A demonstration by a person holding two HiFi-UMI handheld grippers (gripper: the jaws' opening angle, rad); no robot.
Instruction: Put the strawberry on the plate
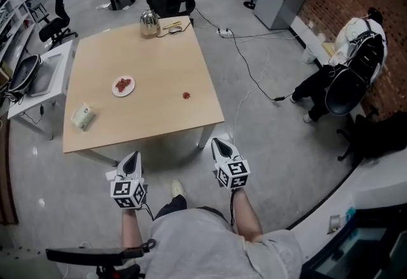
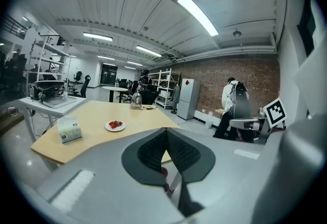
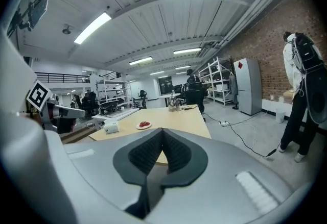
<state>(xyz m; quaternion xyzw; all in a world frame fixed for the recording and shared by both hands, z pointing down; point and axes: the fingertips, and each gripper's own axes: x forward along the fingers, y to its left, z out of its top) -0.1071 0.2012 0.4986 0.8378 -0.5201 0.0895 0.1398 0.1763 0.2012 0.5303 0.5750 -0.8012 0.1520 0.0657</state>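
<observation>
Currently:
1. Table [image 1: 146, 119]: you stand short of it. A hasty approach could knock a gripper on its edge.
2. Plate [image 1: 115, 89]: it already holds red fruit, which a hard drop could scatter.
3. Strawberry [image 1: 186, 95]: it lies loose on the table, right of the plate. Over-squeezing would crush it.
4. Left gripper [image 1: 132, 156], right gripper [image 1: 218, 142]: both have jaws pressed together and hold nothing.

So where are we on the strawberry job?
Done: nothing. The loose strawberry lies on the table, apart from the plate. In hand: nothing; left gripper and right gripper hang short of the table, jaws shut, empty. Left: the grasp and the placing.
</observation>
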